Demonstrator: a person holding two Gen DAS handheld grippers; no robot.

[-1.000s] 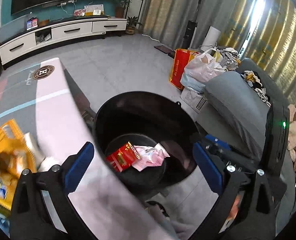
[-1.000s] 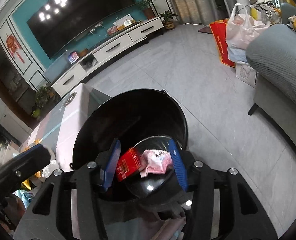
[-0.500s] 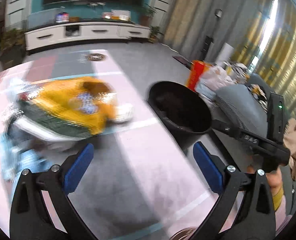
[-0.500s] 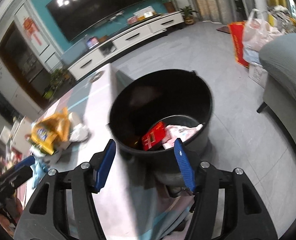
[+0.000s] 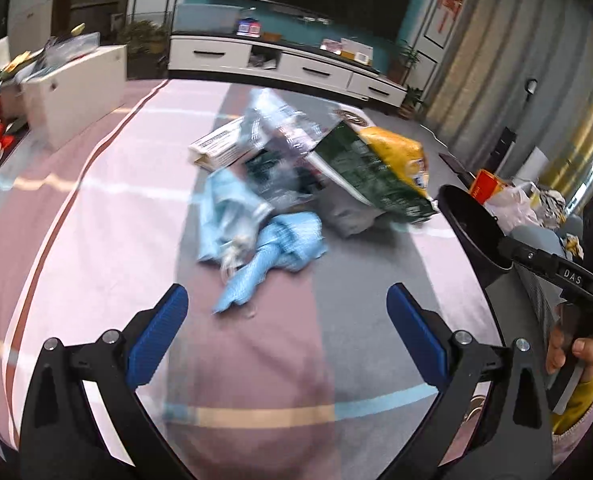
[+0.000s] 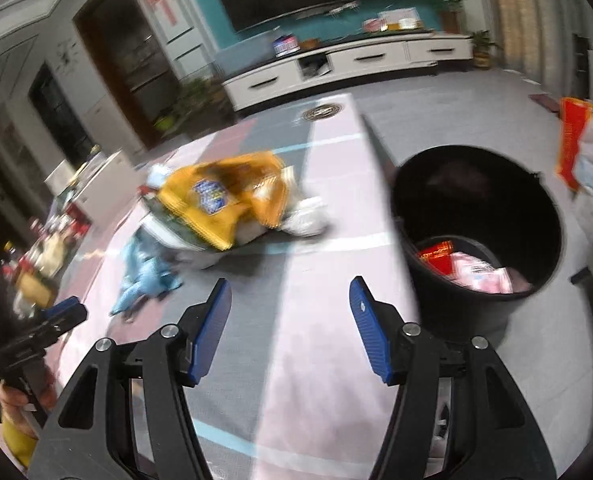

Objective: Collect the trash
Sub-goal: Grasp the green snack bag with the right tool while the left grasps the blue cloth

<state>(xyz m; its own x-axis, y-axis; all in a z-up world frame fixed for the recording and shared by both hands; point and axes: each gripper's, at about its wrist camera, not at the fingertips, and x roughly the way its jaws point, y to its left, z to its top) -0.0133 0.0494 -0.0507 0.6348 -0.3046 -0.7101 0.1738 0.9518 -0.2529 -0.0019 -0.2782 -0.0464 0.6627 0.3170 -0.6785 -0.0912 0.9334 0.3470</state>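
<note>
Both grippers have swung away from the black bin toward the counter, so the litter pile now fills the middle of each view instead of the bin's inside. In the right wrist view the counter (image 6: 296, 320), under a pink and grey striped cloth, spans the centre, and the black bin (image 6: 536, 216) stands at the right just off its edge, holding a red wrapper (image 6: 436, 256) and a pink packet (image 6: 484, 274). A yellow snack bag (image 6: 224, 196) lies at centre left on the counter, with crumpled blue wrappers (image 6: 148, 276) below and left of it. The right gripper (image 6: 290, 328) has its jaws partly apart and empty. In the left wrist view the left gripper (image 5: 284, 340) has its jaws wide and empty, below the blue wrappers.
</note>
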